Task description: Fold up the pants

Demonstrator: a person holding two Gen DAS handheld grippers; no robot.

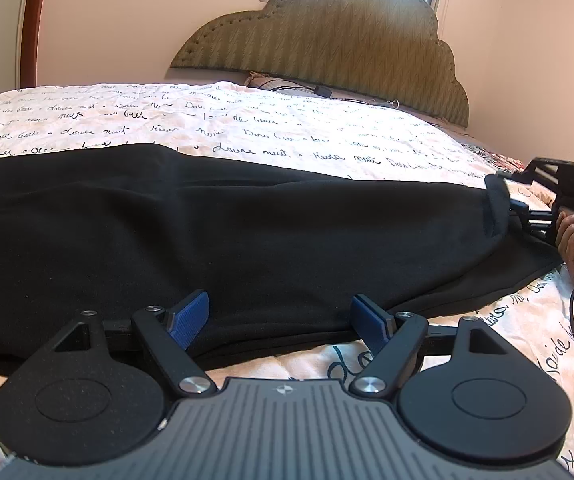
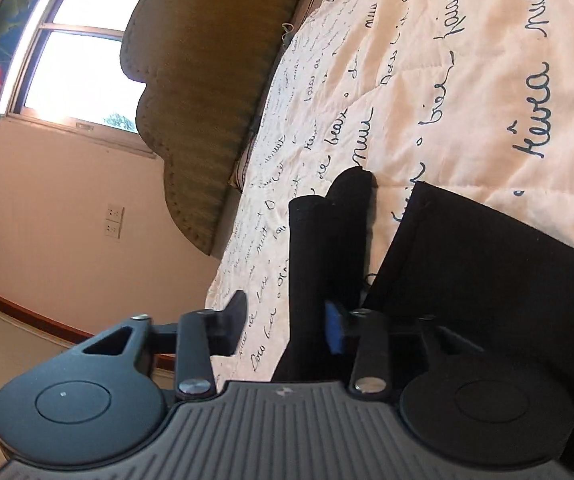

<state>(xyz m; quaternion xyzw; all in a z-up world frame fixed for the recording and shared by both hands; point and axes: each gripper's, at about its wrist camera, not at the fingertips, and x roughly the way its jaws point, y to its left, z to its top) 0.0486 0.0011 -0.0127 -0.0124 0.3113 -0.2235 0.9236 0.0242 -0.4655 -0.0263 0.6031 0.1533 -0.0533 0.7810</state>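
Two handheld grippers are working on one pair of black soft-knit pants, which are lying lengthwise across the cream quilted bedspread printed with dark cursive script, in front of the olive scalloped upholstered headboard. I am holding the left gripper low at the near long edge of the pants, its blue-padded fingers spread wide with fabric lying between them but not pinched. I am keeping the right gripper turned on its side at the cuff end; a raised fold of black hem is standing between its fingers and against one blue pad, yet the jaws look parted, so I judge nothing is firmly clamped. Judging by the layered near edge, I am treating the leg-over-leg fold as probably done; the end-to-end folds are not yet made.
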